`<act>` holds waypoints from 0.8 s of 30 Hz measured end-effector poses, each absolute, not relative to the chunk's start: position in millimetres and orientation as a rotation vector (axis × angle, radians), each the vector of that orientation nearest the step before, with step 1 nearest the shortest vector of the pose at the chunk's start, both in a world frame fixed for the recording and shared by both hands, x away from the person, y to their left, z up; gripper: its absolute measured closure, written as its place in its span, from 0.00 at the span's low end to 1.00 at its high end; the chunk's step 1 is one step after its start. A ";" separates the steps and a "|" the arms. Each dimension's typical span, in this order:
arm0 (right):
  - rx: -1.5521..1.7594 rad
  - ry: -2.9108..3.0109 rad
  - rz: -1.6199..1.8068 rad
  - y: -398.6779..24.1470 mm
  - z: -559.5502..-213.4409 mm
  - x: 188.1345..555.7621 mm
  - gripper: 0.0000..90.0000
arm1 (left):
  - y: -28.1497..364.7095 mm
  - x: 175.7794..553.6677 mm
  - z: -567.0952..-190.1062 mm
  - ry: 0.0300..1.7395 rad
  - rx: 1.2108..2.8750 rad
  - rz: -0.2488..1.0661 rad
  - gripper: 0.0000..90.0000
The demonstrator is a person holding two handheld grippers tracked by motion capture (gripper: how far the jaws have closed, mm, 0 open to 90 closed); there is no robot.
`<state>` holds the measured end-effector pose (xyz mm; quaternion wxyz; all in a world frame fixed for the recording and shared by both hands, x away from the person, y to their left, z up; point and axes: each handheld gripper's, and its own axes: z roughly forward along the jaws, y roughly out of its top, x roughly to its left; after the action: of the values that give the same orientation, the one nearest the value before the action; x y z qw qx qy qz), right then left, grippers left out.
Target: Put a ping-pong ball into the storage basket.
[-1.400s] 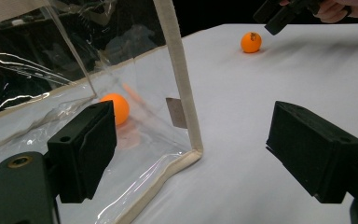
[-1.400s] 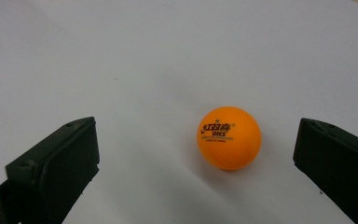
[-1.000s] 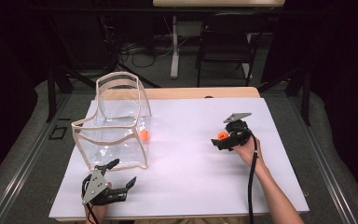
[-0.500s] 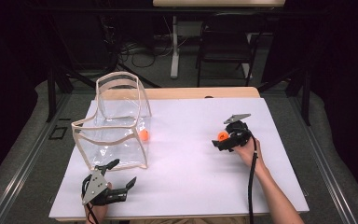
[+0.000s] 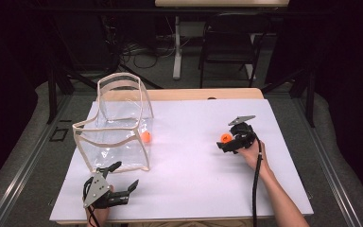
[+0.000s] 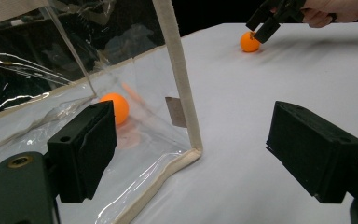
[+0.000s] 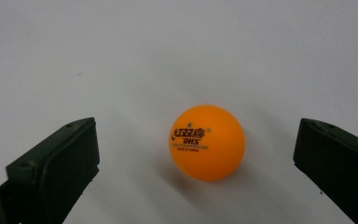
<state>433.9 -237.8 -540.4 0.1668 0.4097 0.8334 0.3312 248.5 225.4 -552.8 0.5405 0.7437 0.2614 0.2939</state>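
On the left half of the white table stands a clear plastic bag with beige trim, mouth open upward, walls partly slumped. 1 orange ball sits inside it, low against the right-hand wall; the left gripper view shows that ball resting on the bag's floor behind the beige corner seam. Near the table's front edge, just in front of the bag, the left gripper lies low with jaws wide apart, nothing between them, aimed at the bag's near right corner. Center of the table is bare white sheet. Right of center, well apart from the bag, a 2nd orange ball rests on the table. The right gripper is at it, jaws spread on either side of the ball with clear gaps both sides, not clamped. Right gripper view: ball sits between the jaws, black printed logo facing the camera.
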 end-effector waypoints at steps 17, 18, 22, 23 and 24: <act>1.180 2.387 0.885 -236.9 -544.8 435.8 0.18 | 225.5 248.9 -553.6 0.624 1.768 0.691 0.17; 1.181 2.389 0.879 -236.0 -544.8 435.5 0.17 | 225.5 248.9 -553.6 0.624 1.768 0.691 0.17; 1.181 2.383 0.862 -235.1 -544.2 434.7 0.23 | 225.5 248.9 -553.7 0.624 1.769 0.690 0.17; 1.179 2.380 0.853 -234.9 -544.0 434.3 0.25 | 225.4 248.9 -553.8 0.625 1.770 0.689 0.17; 1.173 2.381 0.846 -234.7 -543.9 433.9 0.27 | 225.5 249.0 -553.9 0.624 1.769 0.688 0.17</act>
<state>433.9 -234.7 -543.9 0.1769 0.4145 0.8412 0.2988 249.0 225.5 -553.9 0.5410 0.7446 0.2628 0.2897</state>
